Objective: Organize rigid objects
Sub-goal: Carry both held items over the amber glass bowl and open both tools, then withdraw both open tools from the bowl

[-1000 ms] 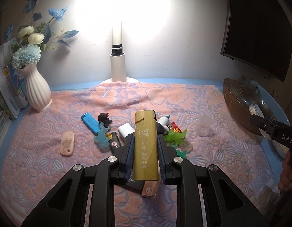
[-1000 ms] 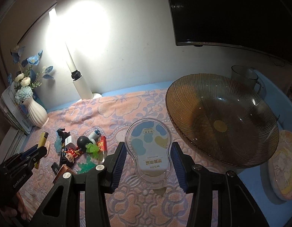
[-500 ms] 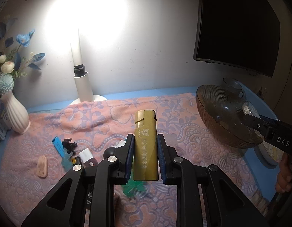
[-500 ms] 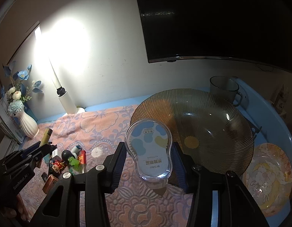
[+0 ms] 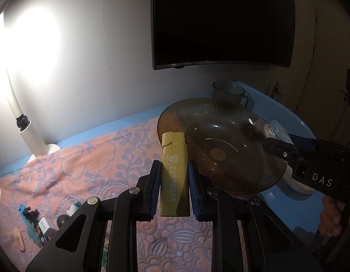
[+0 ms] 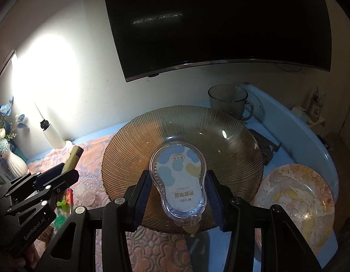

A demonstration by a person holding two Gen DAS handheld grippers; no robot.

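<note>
Left gripper [image 5: 174,187]: jaws clamped on a gold lighter [image 5: 174,172], blue pads pressed to both long sides, lighter upright between them, cap end pointing away from the claw.

Right gripper [image 6: 178,200]: jaws closed on a clear plastic case [image 6: 179,182] with a blue and yellow blotched card inside; pads grip its narrower lower half, rounded top sticks out forward.

Directly ahead of the right claw and under the case: ribbed smoked-glass bowl [image 6: 231,145], bare inside. From the left claw the bowl [image 5: 231,145] lies ahead and to the right, its near rim just behind the lighter's cap in view. The right gripper's body reaches over the bowl's right rim in the left wrist view.

Beyond the bowl: glass mug [image 6: 229,100], then a dark wall screen [image 6: 215,22]. Right of the right claw: flowered plate [image 6: 297,201] on the blue table [image 6: 295,136].

Left of both claws: patterned pink cloth [image 5: 84,165] with a cluster of small items [image 5: 39,222], too dark to identify singly. Farther left: white lamp post [image 5: 27,133] and white vase with flowers [image 6: 9,161].
</note>
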